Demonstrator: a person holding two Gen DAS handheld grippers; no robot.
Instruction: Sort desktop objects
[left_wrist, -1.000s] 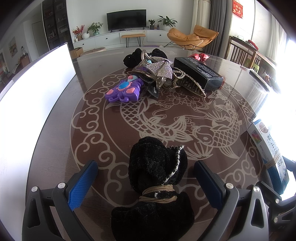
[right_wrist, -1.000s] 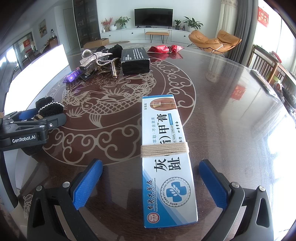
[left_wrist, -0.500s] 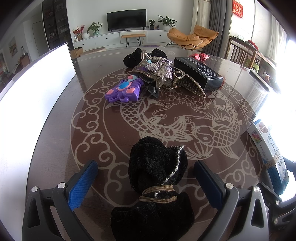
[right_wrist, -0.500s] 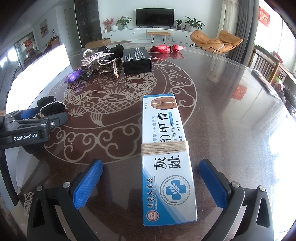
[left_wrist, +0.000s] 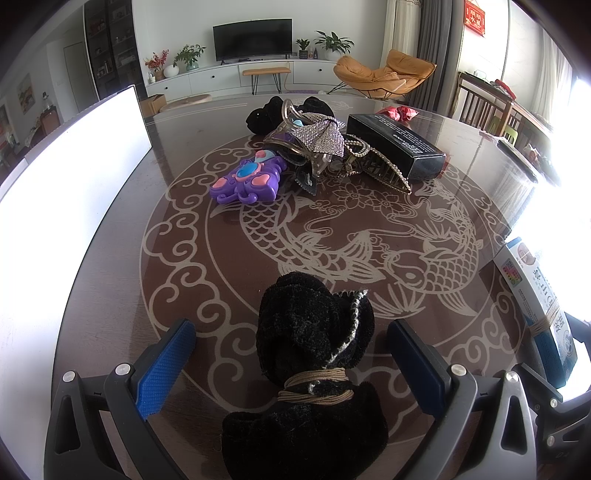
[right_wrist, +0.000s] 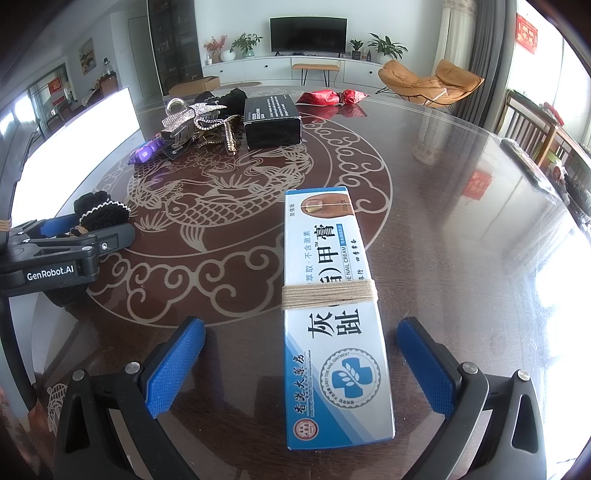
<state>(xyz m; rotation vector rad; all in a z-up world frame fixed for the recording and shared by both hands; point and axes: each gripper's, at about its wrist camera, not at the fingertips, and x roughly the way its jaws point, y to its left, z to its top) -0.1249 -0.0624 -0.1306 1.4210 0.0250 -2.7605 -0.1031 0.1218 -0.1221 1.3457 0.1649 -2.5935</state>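
Observation:
A black velvet hair bow (left_wrist: 314, 328), bound with tan cord, lies on the table between the fingers of my left gripper (left_wrist: 291, 354). That gripper is open and neither blue pad touches the bow. In the right wrist view a white and blue nail cream box (right_wrist: 332, 314), tied round with string, lies lengthwise between the fingers of my right gripper (right_wrist: 301, 354). The right gripper is open too, with a gap on each side of the box. The box (left_wrist: 539, 295) also shows at the right edge of the left wrist view.
At the far side of the brown patterned table (left_wrist: 229, 258) sit a purple toy (left_wrist: 247, 181), rhinestone hair clips (left_wrist: 321, 140), a black box (left_wrist: 399, 147), black fabric (left_wrist: 264, 116) and a red packet (right_wrist: 332, 98). A bright white board (left_wrist: 74, 166) stands along the left.

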